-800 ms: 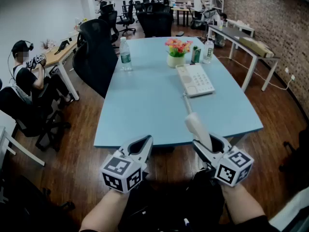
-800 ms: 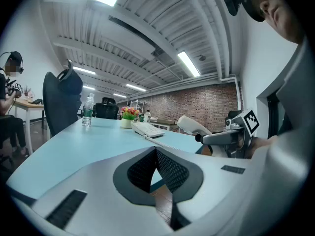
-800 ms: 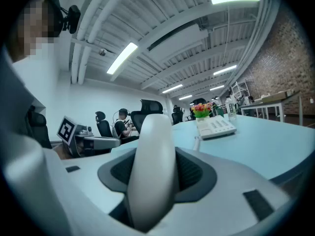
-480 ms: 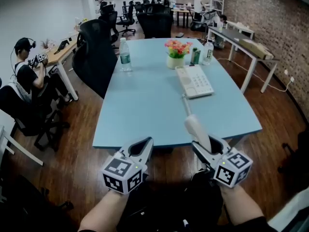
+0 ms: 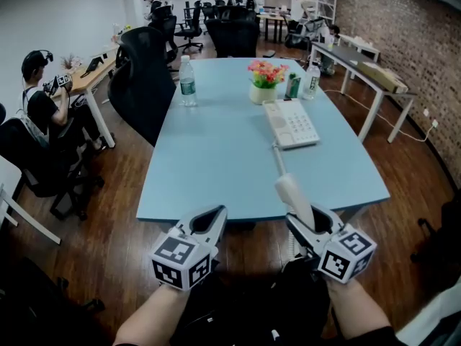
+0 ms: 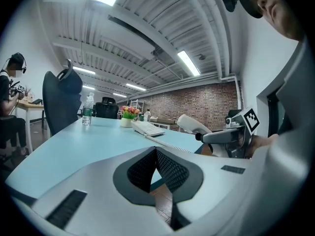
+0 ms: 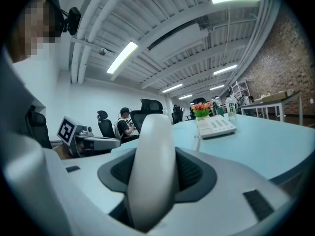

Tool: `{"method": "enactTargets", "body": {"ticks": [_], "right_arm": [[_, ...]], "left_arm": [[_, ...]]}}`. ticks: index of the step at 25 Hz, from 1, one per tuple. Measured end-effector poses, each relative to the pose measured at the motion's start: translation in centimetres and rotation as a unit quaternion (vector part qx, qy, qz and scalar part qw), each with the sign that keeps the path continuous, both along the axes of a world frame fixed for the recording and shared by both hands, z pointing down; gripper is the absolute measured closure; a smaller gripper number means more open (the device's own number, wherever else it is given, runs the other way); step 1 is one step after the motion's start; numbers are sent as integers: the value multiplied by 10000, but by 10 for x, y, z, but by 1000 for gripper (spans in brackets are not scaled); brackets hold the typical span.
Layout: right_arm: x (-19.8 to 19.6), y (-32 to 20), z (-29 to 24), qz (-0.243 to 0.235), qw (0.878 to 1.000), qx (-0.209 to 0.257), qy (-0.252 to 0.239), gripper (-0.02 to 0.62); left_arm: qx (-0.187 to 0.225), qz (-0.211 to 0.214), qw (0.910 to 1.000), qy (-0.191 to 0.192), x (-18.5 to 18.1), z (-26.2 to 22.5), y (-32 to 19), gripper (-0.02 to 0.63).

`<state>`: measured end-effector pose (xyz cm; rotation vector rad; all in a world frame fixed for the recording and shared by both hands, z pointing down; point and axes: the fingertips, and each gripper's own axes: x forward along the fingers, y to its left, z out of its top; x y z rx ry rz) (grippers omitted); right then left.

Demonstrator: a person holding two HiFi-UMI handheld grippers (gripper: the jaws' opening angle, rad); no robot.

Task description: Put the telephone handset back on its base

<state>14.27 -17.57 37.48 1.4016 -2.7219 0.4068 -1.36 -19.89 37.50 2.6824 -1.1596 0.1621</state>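
Observation:
A white telephone handset (image 5: 294,196) sticks up and forward from my right gripper (image 5: 311,223), whose jaws are shut on its lower part, just off the near edge of the light blue table (image 5: 216,157). In the right gripper view the handset (image 7: 152,151) fills the gap between the dark pads (image 7: 193,170). Its coiled cord (image 5: 278,158) runs over the table to the white telephone base (image 5: 290,122) at the far right. My left gripper (image 5: 207,225) hangs to the left of the handset, shut and empty, and its pads (image 6: 170,168) meet at the tip.
Behind the base stand a flower pot (image 5: 264,79), a green can (image 5: 292,83) and a bottle (image 5: 311,76). A water bottle (image 5: 186,82) stands at the far left of the table. Black chairs (image 5: 144,78) line the left side. A person (image 5: 39,114) sits at a desk further left.
Both grippers hold nearly the same place, with the handset still gripped in the right one. The view has drifted slightly, so the room's left side sits a little differently.

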Motion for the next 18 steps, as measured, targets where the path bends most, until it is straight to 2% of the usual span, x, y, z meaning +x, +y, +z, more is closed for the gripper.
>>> {"method": "enactTargets", "body": {"ticks": [6, 10, 12, 15, 18], "right_arm": [[15, -16, 6, 183, 9991, -181, -338, 365], [21, -41, -14, 46, 9976, -344, -599, 365], [20, -60, -31, -52, 9990, -245, -368, 365], [16, -99, -62, -57, 9996, 60, 284, 365], [22, -150, -76, 218, 9979, 26, 608, 365]], "left_arm": [[4, 20, 9999, -103, -4, 3, -3, 607], [-1, -11, 10000, -67, -4, 5, -3, 607], [4, -8, 10000, -39, -4, 5, -5, 607], [-2, -3, 10000, 3, -6, 5, -6, 607], [-36, -31, 10000, 32, -8, 7, -8, 607]]}}
